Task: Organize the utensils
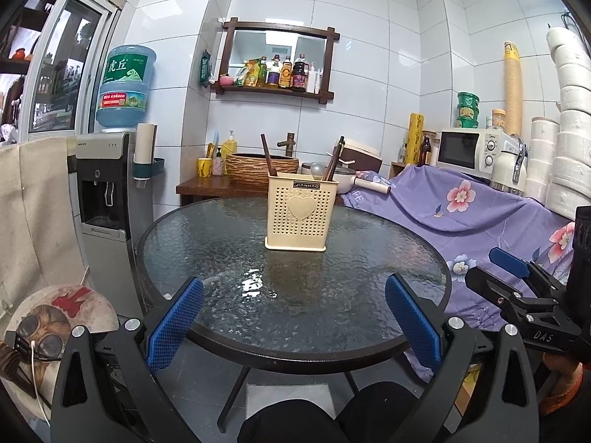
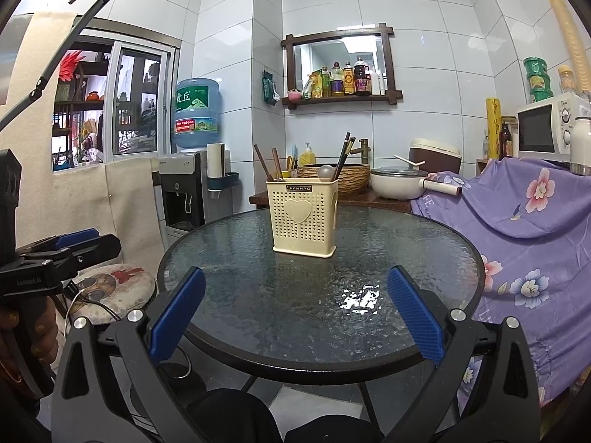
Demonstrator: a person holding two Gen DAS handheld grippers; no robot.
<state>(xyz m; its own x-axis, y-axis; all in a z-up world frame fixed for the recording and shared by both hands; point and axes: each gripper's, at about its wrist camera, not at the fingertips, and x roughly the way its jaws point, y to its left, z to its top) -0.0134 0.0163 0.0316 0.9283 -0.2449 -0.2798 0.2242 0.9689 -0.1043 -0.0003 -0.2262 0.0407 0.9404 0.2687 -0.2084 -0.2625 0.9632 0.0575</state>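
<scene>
A cream perforated utensil holder with a heart on its front stands upright on the round glass table, toward its far side. Dark chopsticks, a wooden-handled utensil and a metal spoon stand in it. The holder also shows in the right wrist view. My left gripper is open and empty over the table's near edge. My right gripper is open and empty, also at the near edge. The right gripper shows at the right of the left wrist view.
A water dispenser stands left of the table. A purple flowered cloth covers furniture on the right, with a microwave behind. A woven basket and a white pot sit on a shelf behind the table. A round stool stands low left.
</scene>
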